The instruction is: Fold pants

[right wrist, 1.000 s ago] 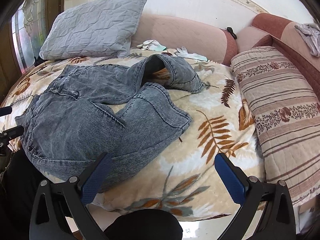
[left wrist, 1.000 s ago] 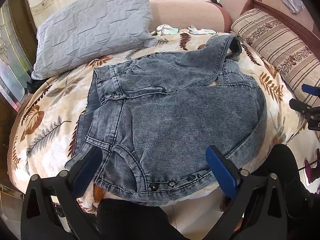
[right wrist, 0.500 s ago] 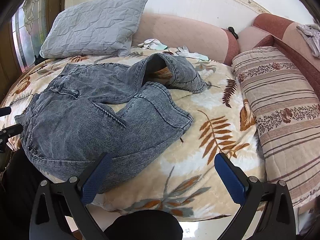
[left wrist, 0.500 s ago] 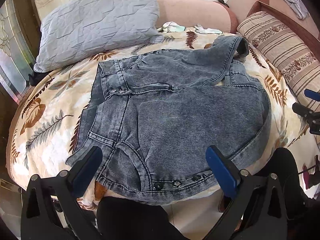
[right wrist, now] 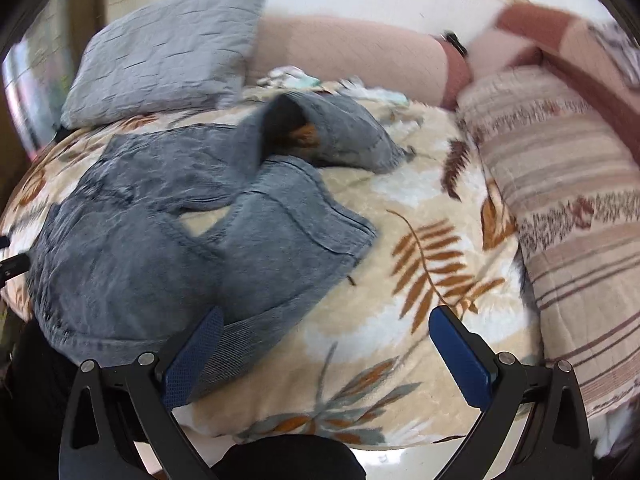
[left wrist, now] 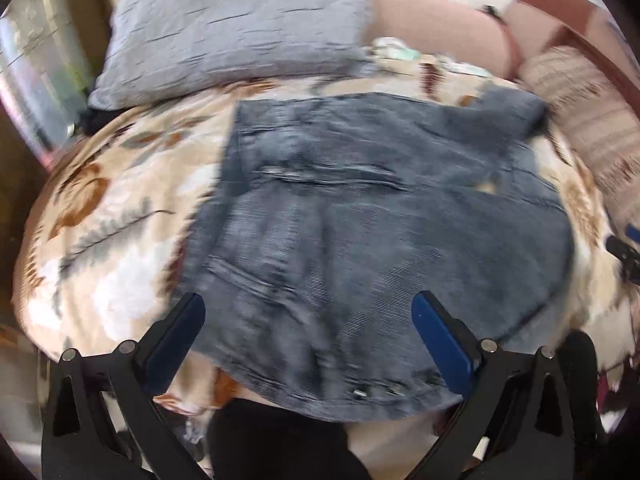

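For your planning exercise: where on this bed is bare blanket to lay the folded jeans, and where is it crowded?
Free: the leaf-print blanket between the jeans and the striped bolster, and the strip left of the jeans below the grey pillow. Crowded: the head end, with small cloths and the bunched leg.

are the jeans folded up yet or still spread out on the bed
Spread out, not neatly folded: the jeans lie loose across the blanket, one leg flopped back.
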A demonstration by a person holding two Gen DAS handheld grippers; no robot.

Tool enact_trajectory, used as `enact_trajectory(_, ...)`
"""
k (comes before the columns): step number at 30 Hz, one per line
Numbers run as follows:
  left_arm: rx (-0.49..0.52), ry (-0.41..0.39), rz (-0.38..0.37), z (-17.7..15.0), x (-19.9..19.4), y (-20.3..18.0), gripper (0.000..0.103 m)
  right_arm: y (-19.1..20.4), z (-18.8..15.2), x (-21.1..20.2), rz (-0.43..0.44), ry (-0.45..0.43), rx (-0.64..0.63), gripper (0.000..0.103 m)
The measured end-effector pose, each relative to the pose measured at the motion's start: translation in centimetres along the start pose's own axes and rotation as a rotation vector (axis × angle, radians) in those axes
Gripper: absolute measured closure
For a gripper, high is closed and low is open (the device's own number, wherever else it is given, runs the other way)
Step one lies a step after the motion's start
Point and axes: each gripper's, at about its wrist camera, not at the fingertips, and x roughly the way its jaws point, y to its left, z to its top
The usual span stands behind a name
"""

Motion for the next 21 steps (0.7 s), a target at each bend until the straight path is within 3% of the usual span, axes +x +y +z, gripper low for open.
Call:
enact_trajectory(5,-0.171,0.087,0.040,0.9,2.1,4.8,0.000,-2.7,1.4,4.6,0.026,0.081,0.130,0.000)
enact_trajectory(11,-0.302,0.272,-0.053,-1.1,6.3,6.7,0.000,-2.5,2.6,10.8,0.089,0.166,0.223,0.004)
enact_trajectory(13,-0.326,0.339,-0.095,-2.2,7.8,6.3,0.000,-1.9,2.4,11.9,0.115,0.182,0.230,0.023)
enact_trajectory(14,-0.340,0.355,-0.126,-2.6,8.4,6.1,0.002,-1.6,2.3,11.9,0.095,0.154,0.214,0.041)
enact_trajectory(15,-0.354,0.359,-0.155,-2.9,8.6,6.0,0.010,-1.5,2.3,11.7,0.088,0.129,0.202,0.072)
enact_trajectory(16,-0.359,0.356,-0.159,-2.8,8.4,5.9,0.011,-1.8,2.2,11.3,0.113,0.114,0.207,0.094)
enact_trajectory(18,-0.350,0.339,-0.158,-2.3,7.8,5.9,0.018,-3.5,1.8,9.9,0.185,0.083,0.274,0.098)
enact_trajectory(21,-0.354,0.336,-0.166,-2.4,7.2,6.1,0.020,-6.4,0.4,5.5,0.243,0.003,0.329,0.098)
